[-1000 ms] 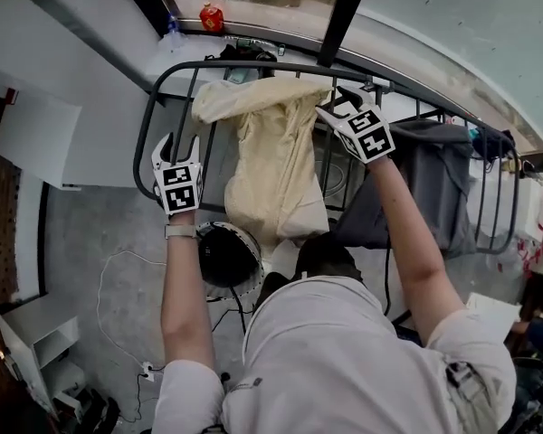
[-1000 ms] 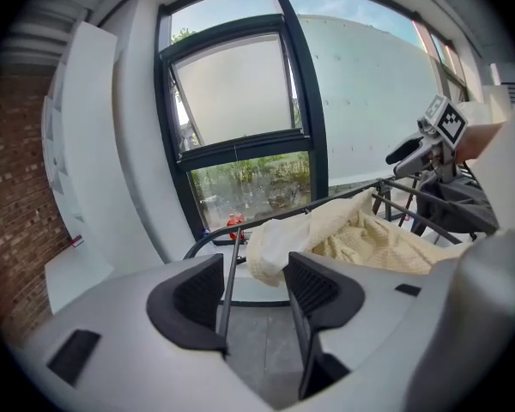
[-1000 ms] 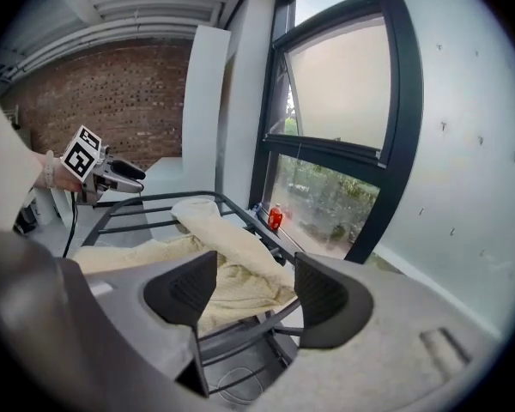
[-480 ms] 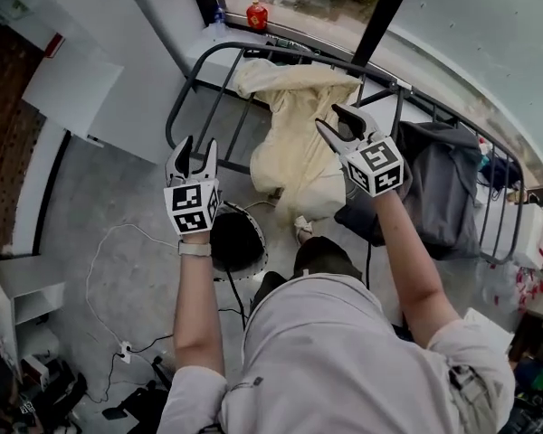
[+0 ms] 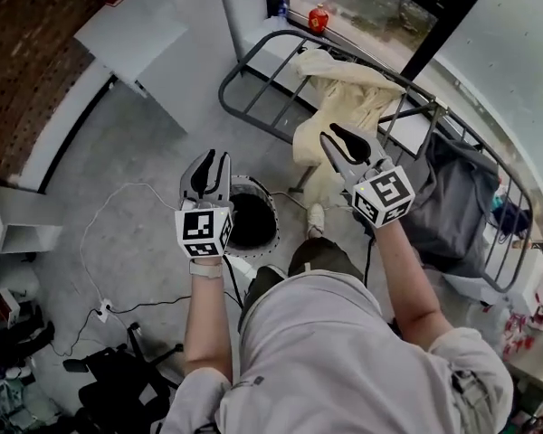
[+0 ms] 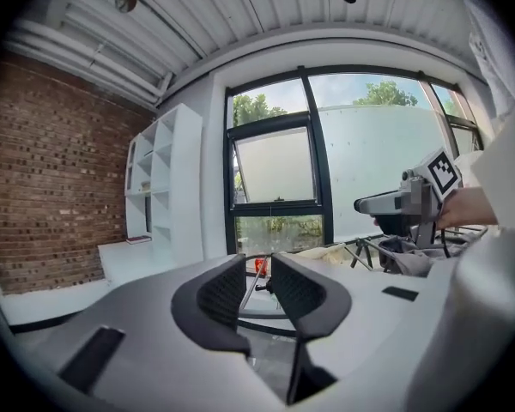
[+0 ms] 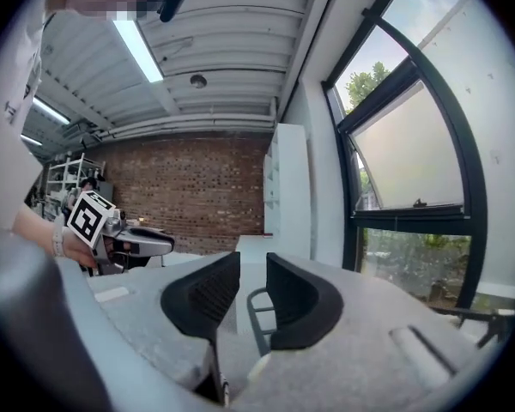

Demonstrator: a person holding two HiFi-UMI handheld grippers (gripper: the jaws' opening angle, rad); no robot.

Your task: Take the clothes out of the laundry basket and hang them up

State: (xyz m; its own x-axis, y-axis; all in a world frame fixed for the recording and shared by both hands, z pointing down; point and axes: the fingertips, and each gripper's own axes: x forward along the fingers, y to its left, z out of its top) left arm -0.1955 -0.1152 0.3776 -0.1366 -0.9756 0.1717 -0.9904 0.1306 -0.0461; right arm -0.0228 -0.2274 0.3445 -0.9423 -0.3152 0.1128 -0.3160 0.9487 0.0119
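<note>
Room: gray concrete floor runs to a brick wall, with white shelving and a tall window behind.
Drying rack: my dark metal drying rack stands on the floor under the window, and a small red thing sits on the sill past its end.
Cream garment: the cream garment is draped over the rails near the rack's end by that red thing, and its lower part hangs down past the near edge.
Gray garment: the gray garment hangs over the rails farther along, toward the other end, apart from the cream one.
Laundry basket: the round, white-rimmed laundry basket sits on the floor just off the rack's near edge. Its inside is dark and I cannot tell what lies in it.
Left hand-held gripper: my left hand-held gripper is raised above the floor beside the basket, released. Its jaws have just been closing to a narrow gap with nothing between them.
Right hand-held gripper: my right hand-held gripper is raised in front of the cream garment's hanging part, also released. Its jaws have just been closing, a slim gap is left, and no cloth is in it.
Cable: a white cable trails across the floor on the left.
</note>
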